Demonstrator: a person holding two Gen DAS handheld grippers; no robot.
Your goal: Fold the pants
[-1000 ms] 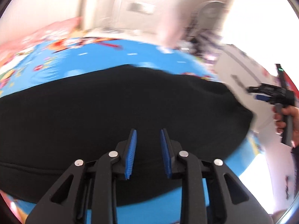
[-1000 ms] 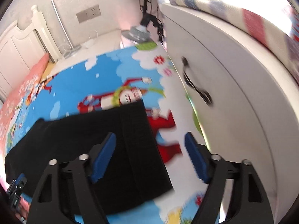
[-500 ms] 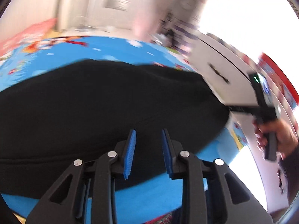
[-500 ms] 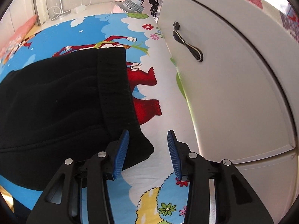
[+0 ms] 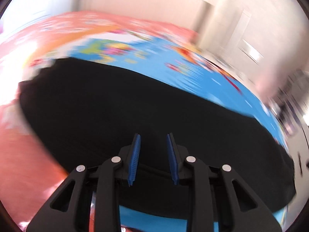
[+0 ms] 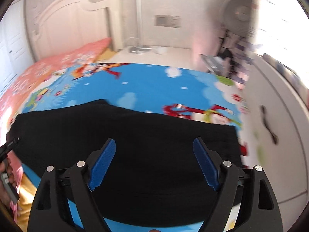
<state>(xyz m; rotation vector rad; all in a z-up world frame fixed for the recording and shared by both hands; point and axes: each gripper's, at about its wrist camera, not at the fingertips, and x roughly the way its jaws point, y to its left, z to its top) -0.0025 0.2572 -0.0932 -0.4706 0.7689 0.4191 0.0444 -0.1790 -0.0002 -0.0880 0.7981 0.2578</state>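
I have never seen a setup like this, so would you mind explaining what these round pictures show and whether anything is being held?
There is no robot here: a person holds a two-finger gripper in each hand, and each has a fisheye camera looking forward along its fingers, hence the round, bent pictures. One picture is from the left gripper, the other from the right gripper; the black arms with blue pads at the bottom are their fingers. On the colourful cartoon mat lie the black pants, spread fairly flat. A pink blanket lies beside the mat, and a white cabinet stands to the right. Neither gripper holds anything: the left one's pads stand narrowly apart, the right one's wide apart, both above the pants. The left view is blurred.
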